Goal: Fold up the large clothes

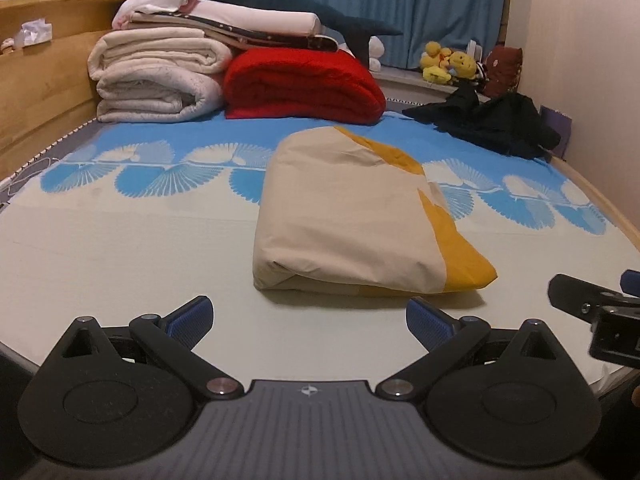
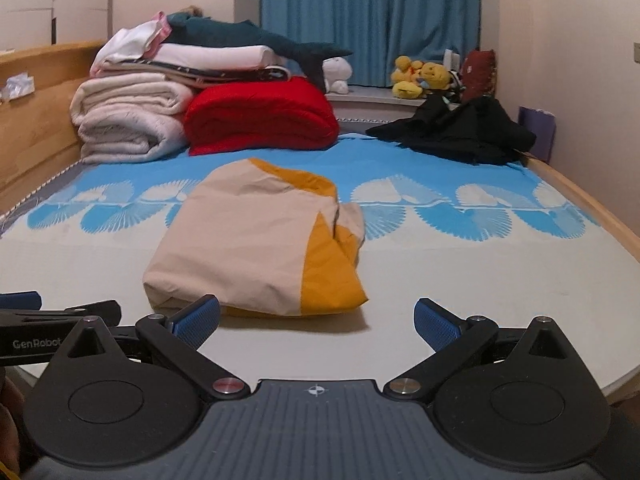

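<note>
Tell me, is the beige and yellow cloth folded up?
Folded. The cloth lies as a compact layered bundle on the bed, with a doubled edge in front.

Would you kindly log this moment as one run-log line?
garment: folded, lying on bed | left gripper: open, empty, short of garment | right gripper: open, empty | black clothes: unfolded, far right
</note>
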